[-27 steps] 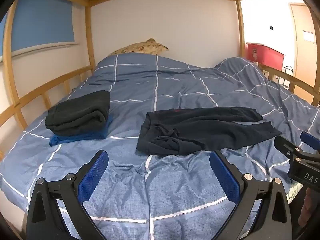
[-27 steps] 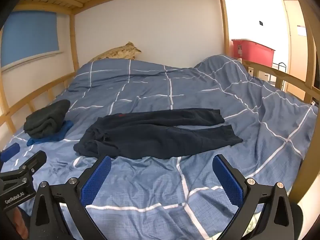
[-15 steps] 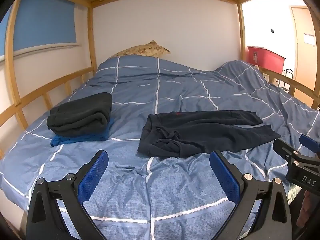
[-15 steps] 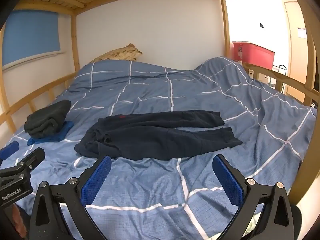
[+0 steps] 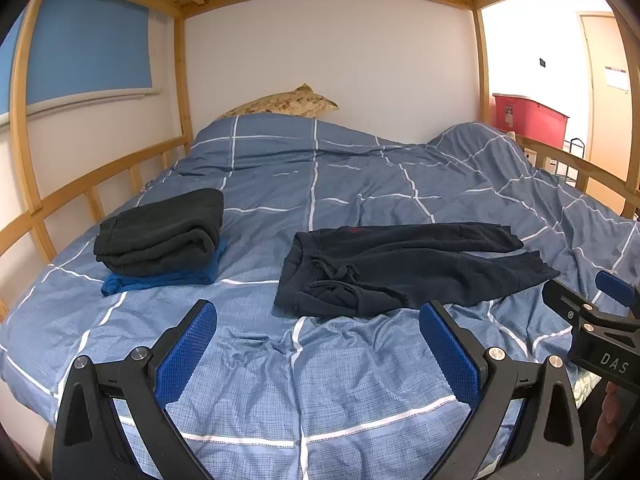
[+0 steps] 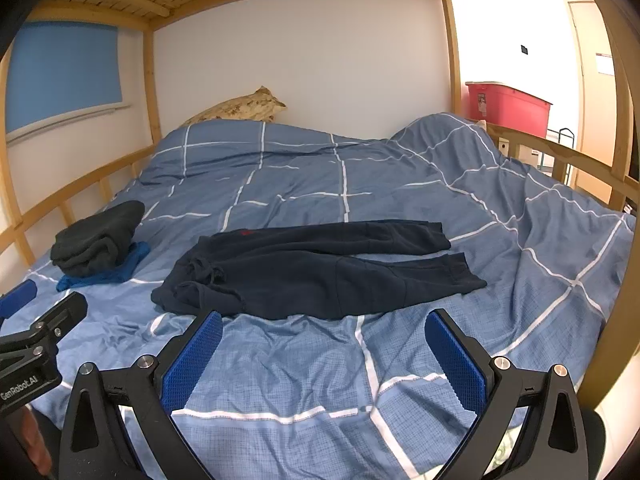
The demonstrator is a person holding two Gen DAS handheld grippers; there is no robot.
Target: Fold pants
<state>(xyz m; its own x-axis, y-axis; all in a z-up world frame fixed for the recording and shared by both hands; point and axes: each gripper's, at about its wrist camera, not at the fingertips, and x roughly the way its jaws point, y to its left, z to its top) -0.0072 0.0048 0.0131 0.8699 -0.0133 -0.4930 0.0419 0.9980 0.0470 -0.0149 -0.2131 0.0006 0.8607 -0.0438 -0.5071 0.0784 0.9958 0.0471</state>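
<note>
Pants lie flat and not yet folded on the blue blanket, so all the folding is left, and the left gripper and right gripper hang wide open, holding nothing.

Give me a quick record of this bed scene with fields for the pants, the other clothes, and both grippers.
pants: dark navy pants spread flat on the blue checked duvet, unfolded, waistband toward the left
other clothes: folded dark garment stacked on a folded blue one, left of the pants
left gripper: open, empty, short of the pants
right gripper: open, empty
</note>
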